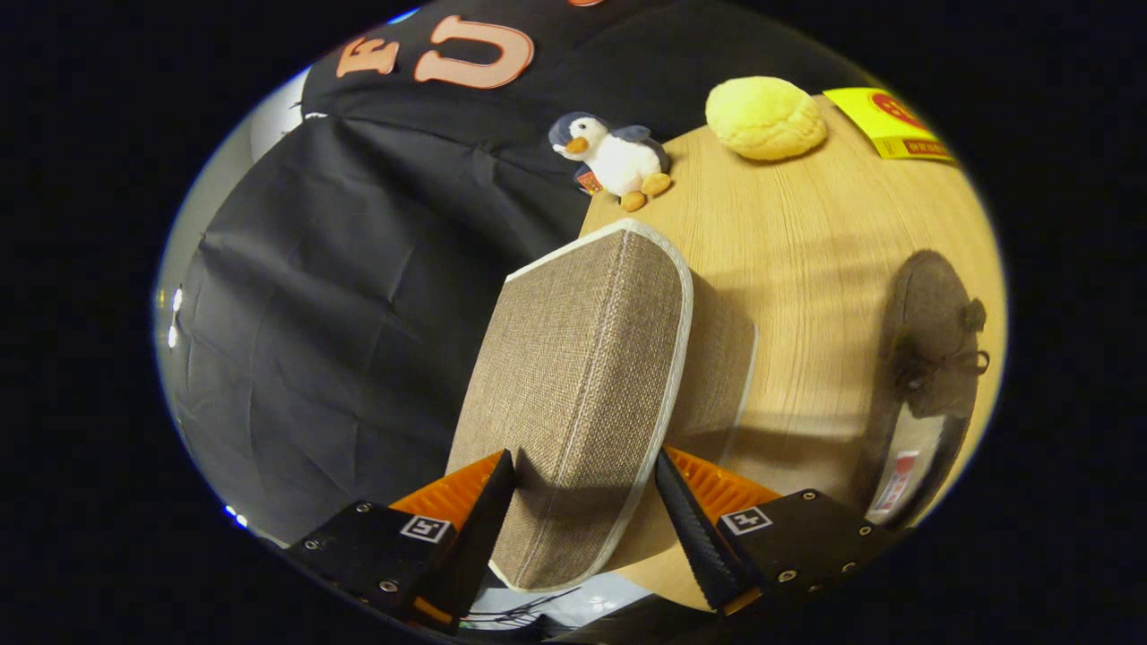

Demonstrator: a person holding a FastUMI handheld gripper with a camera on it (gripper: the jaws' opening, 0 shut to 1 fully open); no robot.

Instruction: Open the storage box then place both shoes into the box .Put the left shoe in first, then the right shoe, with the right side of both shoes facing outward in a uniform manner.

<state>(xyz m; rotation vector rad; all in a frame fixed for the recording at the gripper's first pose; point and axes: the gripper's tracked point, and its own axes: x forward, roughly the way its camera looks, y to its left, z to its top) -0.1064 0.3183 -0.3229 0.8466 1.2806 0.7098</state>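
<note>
The storage box's lid (582, 358), brown woven fabric with pale piping, stands on edge between my fingers. My gripper (584, 466) is shut on it, one finger on its broad top face and the other on its rim side. The box body (724, 376) shows just behind the lid, on the wooden table (789, 242). One grey-brown shoe (932, 331) with a small bow lies on the table to the right of the box, its insole and label toward me. The inside of the box is hidden by the lid.
A plush penguin (614, 159) sits at the table's far edge beyond the box. A yellow round plush (764, 116) and a yellow packet (889, 124) lie farther along the table. The booth's black cloth wall (340, 313) hangs left of the lid.
</note>
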